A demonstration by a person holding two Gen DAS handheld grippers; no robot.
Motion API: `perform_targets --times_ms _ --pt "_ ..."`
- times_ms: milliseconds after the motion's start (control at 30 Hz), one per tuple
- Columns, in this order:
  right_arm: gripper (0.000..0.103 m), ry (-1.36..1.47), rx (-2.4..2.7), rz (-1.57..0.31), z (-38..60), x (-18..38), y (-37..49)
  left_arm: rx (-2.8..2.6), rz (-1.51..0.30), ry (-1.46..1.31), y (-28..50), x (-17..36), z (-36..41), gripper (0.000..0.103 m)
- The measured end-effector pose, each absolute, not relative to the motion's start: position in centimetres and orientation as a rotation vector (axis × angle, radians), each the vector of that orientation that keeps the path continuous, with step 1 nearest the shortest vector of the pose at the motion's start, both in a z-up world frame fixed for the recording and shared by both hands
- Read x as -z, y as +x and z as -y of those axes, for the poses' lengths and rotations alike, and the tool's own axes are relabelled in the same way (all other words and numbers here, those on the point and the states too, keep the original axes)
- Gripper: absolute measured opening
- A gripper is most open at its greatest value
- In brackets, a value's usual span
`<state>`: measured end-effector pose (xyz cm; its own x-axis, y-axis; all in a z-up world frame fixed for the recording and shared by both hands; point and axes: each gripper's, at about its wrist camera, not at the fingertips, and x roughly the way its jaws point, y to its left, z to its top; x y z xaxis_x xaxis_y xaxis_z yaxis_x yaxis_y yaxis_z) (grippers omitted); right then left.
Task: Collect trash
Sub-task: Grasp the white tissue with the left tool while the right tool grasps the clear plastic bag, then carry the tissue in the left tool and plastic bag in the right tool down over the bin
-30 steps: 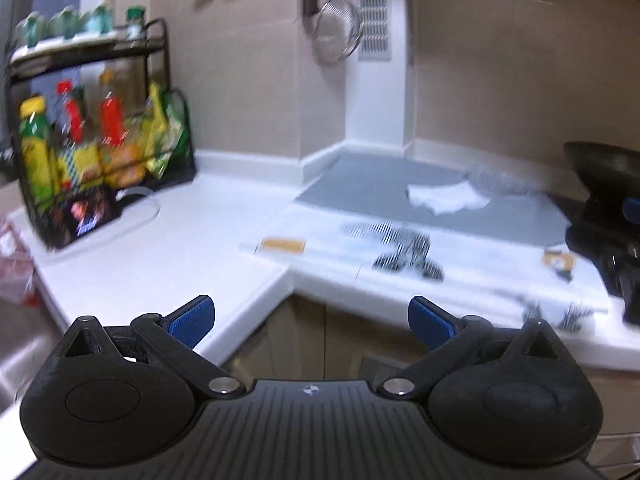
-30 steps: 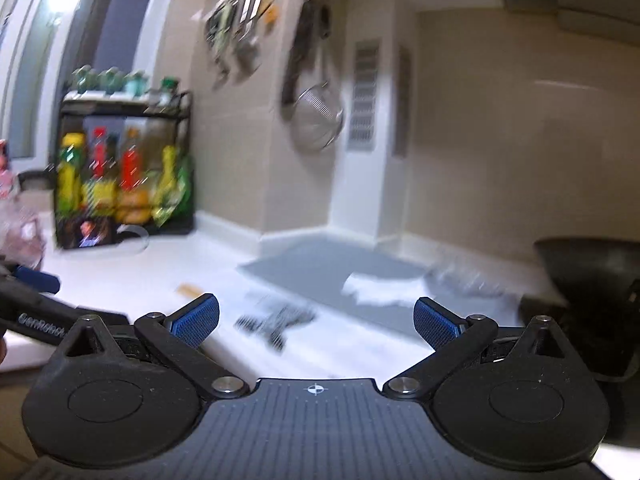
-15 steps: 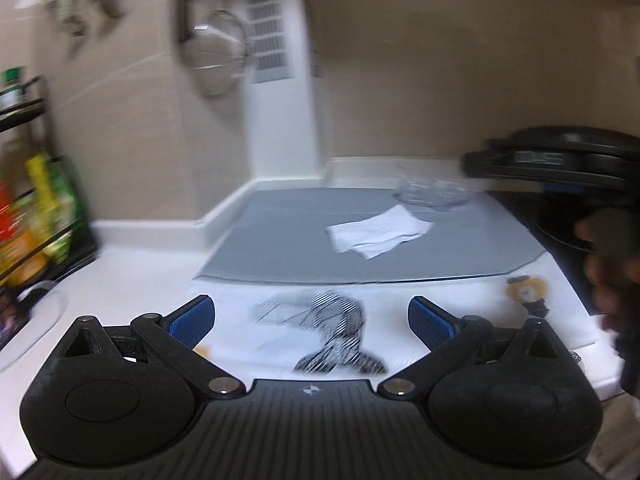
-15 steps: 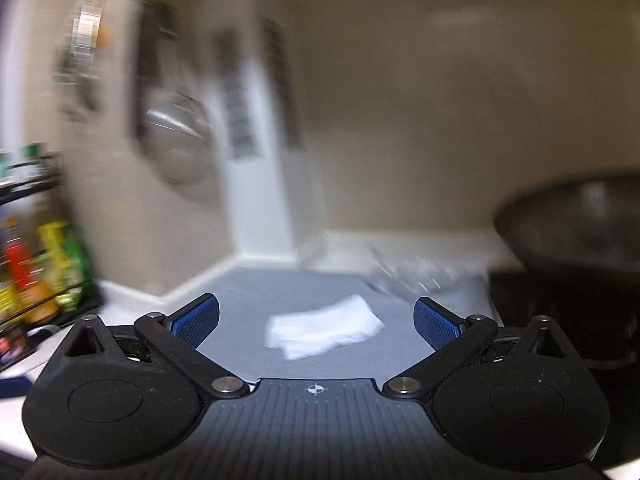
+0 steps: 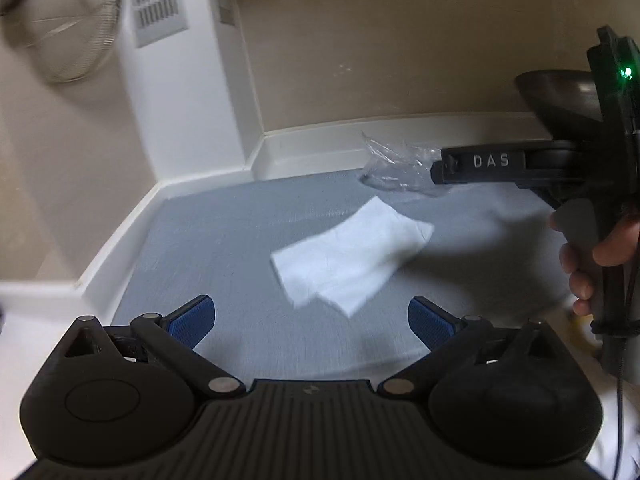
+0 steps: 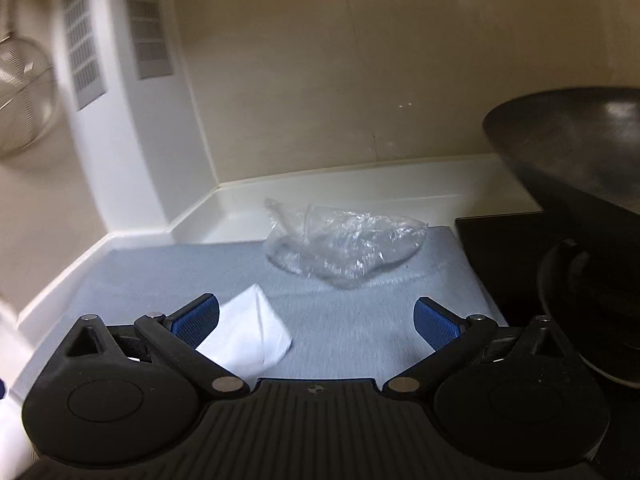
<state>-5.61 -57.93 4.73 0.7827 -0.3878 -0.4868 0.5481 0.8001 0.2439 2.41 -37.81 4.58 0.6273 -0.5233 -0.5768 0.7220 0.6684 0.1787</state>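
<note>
Left tongs (image 5: 311, 316): blue-padded fingers spread wide, nothing between them, held above the grey textured mat (image 5: 224, 240) that covers the corner of the white counter (image 5: 304, 148).

Folded white paper napkin (image 5: 352, 260): flat on the mat, just ahead of the left tongs, not touching either pad.

Crumpled clear plastic wrapper (image 5: 394, 168): on the mat farther back, near the white counter upstand, apart from the napkin.

Right tongs (image 6: 316, 320): also spread wide and empty. In the right wrist view the wrapper (image 6: 344, 244) lies ahead of them, roughly centred between the fingers; a corner of the napkin (image 6: 248, 336) sits beside the left pad, contact not discernible.

From the left wrist view the right tongs' black body comes in from the right edge, gripped by a hand (image 5: 592, 256), its finger tip overlapping the wrapper's edge in the picture.

Dark round wok (image 6: 568, 148): at right, over a black stovetop (image 6: 500, 248). Wire mesh strainer (image 5: 60, 28): hanging on the beige wall, blurred.
</note>
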Motion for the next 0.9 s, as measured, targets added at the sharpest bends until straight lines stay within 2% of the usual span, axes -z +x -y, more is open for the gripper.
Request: perform_targets --times_ms 333,433,467,533,567,600,633,667,700,733,767,900 --pt "0.103 0.391 0.583 -0.549 62.2 -1.2 2.6 0.834 -0.678 0.549 8.7 -0.1 47.0 0.103" --pt "0.103 0.397 0.581 -0.576 62.2 0.0 3.5 0.804 -0.697 0.513 9.6 0.6 47.3 0.103" --pt "0.103 0.375 0.580 -0.570 62.0 0.2 3.5 0.806 -0.715 0.483 10.0 0.7 47.2 0.099" --pt "0.103 0.349 0.573 -0.571 61.8 0.3 3.8 0.816 -0.732 0.425 10.5 0.7 46.6 0.083" --pt "0.103 0.348 0.572 -0.563 61.8 0.3 3.8 0.816 -0.735 0.403 10.6 0.6 46.4 0.061" --pt "0.101 0.351 0.571 -0.545 61.8 0.2 3.8 0.806 -0.735 0.389 10.7 0.5 46.2 0.034" --pt "0.080 0.351 0.570 -0.519 61.8 0.1 3.6 0.795 -0.742 0.387 10.8 0.4 46.2 0.021" --pt "0.029 0.337 0.580 -0.518 61.7 -0.1 3.6 0.784 -0.750 0.389 10.9 0.2 46.3 0.005" --pt "0.009 0.305 0.611 -0.553 61.5 -0.1 3.7 0.774 -0.757 0.385 10.9 0.0 46.3 0.005" --pt "0.002 0.298 0.628 -0.555 61.2 -0.1 3.5 0.762 -0.755 0.375 11.0 -0.4 46.1 0.005" --pt "0.000 0.326 0.611 -0.522 61.1 -0.2 2.7 0.753 -0.748 0.352 11.0 -0.8 45.7 0.004" --pt "0.000 0.373 0.602 -0.455 60.3 -1.2 0.2 0.736 -0.724 0.266 10.1 -2.8 43.0 0.004"
